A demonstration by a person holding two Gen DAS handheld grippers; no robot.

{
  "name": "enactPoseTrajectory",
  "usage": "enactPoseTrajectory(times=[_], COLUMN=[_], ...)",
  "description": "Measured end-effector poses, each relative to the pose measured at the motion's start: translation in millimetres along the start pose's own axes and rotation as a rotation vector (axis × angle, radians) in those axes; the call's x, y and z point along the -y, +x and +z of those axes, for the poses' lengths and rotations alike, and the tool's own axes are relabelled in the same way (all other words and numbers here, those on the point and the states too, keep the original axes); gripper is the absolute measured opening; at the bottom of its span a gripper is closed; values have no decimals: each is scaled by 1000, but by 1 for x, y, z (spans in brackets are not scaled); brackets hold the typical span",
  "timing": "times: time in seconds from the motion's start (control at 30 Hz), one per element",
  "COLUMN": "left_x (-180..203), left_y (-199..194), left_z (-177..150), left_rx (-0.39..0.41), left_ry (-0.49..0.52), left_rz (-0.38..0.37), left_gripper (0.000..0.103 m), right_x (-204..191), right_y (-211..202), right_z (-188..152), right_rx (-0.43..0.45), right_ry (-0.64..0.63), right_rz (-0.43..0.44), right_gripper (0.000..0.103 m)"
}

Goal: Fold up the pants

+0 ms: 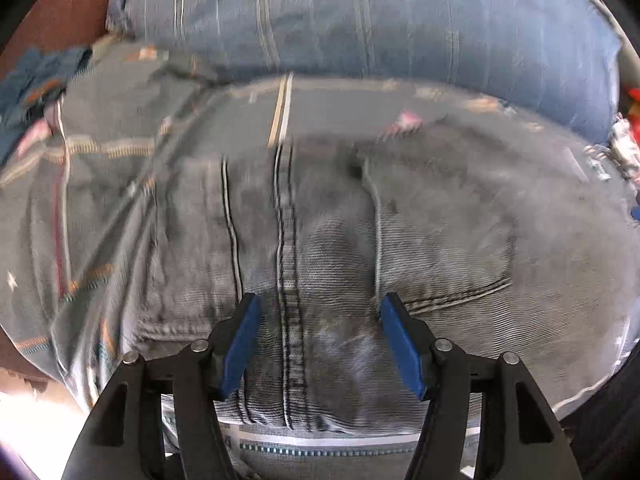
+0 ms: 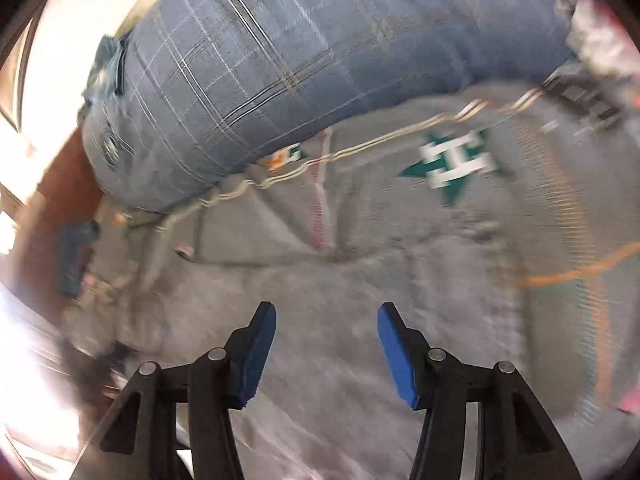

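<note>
Grey denim pants point(image 1: 340, 240) lie on a grey patterned bedspread point(image 1: 100, 152). In the left wrist view I see their seams and a pocket edge, with a folded edge near the bottom. My left gripper point(image 1: 320, 312) is open, its blue pads point(image 1: 240, 344) just above the denim on either side of a double seam. In the right wrist view the pants point(image 2: 320, 300) are blurred under my right gripper point(image 2: 326, 316), which is open and empty above the cloth.
A large blue plaid pillow point(image 1: 360, 20) lies behind the pants; it also shows in the right wrist view point(image 2: 280, 60). The bedspread point(image 2: 460, 160) carries a teal and white motif. Brown wood point(image 2: 52, 208) and bright light show at the left.
</note>
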State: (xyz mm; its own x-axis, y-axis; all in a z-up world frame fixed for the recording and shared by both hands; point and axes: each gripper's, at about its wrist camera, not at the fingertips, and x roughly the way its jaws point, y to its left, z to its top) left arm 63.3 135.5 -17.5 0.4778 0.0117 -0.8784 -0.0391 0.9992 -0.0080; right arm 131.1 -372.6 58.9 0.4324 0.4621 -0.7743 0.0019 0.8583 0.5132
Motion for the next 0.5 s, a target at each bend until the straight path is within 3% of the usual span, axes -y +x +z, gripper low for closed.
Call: enactPoseTrajectory(times=[0.03, 0.1, 0.13, 0.23, 0.3, 0.37, 0.43, 0.5], left_x=[-5, -8, -8, -6, -4, -2, 2, 4], left_y=[1, -1, -5, -17, -20, -18, -5, -6], left_z=[-1, 1, 2, 2, 7, 6, 5, 6], left_rx=[16, 8, 9, 44, 57, 56, 21, 35], left_ry=[-30, -48, -50, -40, -43, -50, -43, -52], left_rz=[-18, -34, -36, -32, -26, -60, -39, -22], left_gripper=[69, 69, 69, 69, 69, 69, 69, 69], right_x=[8, 29, 27, 6, 9, 30, 37, 26], right_y=[10, 14, 5, -20, -25, -10, -12, -28], right_z=[1, 6, 8, 4, -5, -11, -9, -9], right_rx=[-12, 23, 40, 93, 92, 40, 74, 97], right_ry=[46, 193, 209, 117, 131, 156, 166, 161], right_rz=[-61, 13, 15, 5, -25, -140, -105, -85], right_gripper=[57, 53, 53, 54, 60, 68, 65, 65])
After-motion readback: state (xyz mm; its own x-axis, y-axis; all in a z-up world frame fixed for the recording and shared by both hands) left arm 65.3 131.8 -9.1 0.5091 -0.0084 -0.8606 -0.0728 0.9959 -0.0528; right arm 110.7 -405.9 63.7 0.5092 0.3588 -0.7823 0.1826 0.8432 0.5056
